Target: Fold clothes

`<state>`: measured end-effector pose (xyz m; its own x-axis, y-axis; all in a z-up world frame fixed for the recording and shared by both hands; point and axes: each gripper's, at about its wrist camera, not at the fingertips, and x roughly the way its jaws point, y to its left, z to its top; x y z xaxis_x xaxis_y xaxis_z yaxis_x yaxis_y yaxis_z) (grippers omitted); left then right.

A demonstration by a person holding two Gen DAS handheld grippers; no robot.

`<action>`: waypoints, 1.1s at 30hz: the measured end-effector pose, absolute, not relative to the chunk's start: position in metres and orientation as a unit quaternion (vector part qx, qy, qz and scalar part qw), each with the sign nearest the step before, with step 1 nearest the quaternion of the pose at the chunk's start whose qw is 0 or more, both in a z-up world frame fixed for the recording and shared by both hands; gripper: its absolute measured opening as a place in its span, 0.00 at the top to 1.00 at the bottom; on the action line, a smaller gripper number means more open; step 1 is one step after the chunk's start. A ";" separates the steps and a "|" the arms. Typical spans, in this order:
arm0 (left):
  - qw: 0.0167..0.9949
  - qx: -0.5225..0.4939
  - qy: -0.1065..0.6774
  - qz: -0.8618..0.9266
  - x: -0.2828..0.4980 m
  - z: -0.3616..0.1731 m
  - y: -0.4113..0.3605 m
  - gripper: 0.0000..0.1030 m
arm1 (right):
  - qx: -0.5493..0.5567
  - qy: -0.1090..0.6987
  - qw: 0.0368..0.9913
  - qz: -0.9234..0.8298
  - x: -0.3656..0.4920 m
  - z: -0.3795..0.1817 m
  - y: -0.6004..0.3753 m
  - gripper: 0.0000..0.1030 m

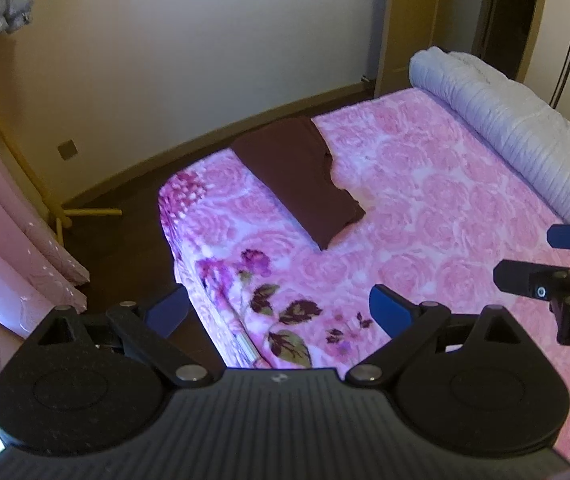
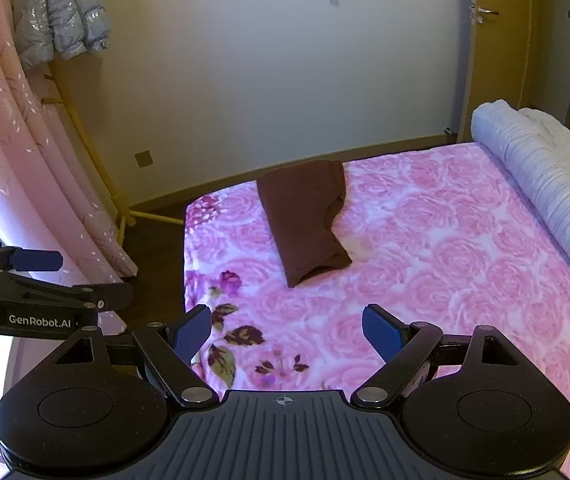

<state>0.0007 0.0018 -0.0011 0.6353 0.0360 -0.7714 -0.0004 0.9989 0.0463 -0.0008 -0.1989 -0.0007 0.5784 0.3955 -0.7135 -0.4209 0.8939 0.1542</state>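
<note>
Dark brown garment [image 2: 305, 220], pink rose-patterned blanket [image 2: 445, 264] (purple flowers at its edge), white quilt [image 2: 545, 176]

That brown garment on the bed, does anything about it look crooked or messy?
Slightly. The brown garment lies folded near the far edge of the pink floral bedspread, but its right edge is ragged, with a notch where layers don't line up. Both the left gripper and the right gripper are open, apart from it.

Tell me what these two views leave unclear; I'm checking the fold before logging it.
- Brown garment: its far end drops past the bed edge in both views, so its length is hidden; layers underneath are unseen.
- Right gripper: open in its own view, but cut off by the frame edge in the left wrist view.
- Rolled white quilt: cut off at the right edge.
- Pink bedspread: near part hidden behind the left gripper.
</note>
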 end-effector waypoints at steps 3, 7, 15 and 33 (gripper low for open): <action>0.902 0.017 0.431 0.009 0.002 -0.003 0.004 0.08 | -0.018 0.398 0.888 0.231 0.001 0.001 -0.198 0.17; 0.899 0.011 0.438 0.007 0.003 -0.005 0.008 0.08 | -0.020 0.397 0.888 0.231 0.003 0.001 -0.195 0.17; 0.895 0.001 0.446 0.003 0.004 -0.009 0.015 0.08 | -0.024 0.396 0.889 0.231 0.005 0.000 -0.186 0.17; 0.896 -0.006 0.445 0.005 0.000 -0.007 0.026 0.08 | -0.030 0.396 0.889 0.230 0.001 -0.003 -0.177 0.17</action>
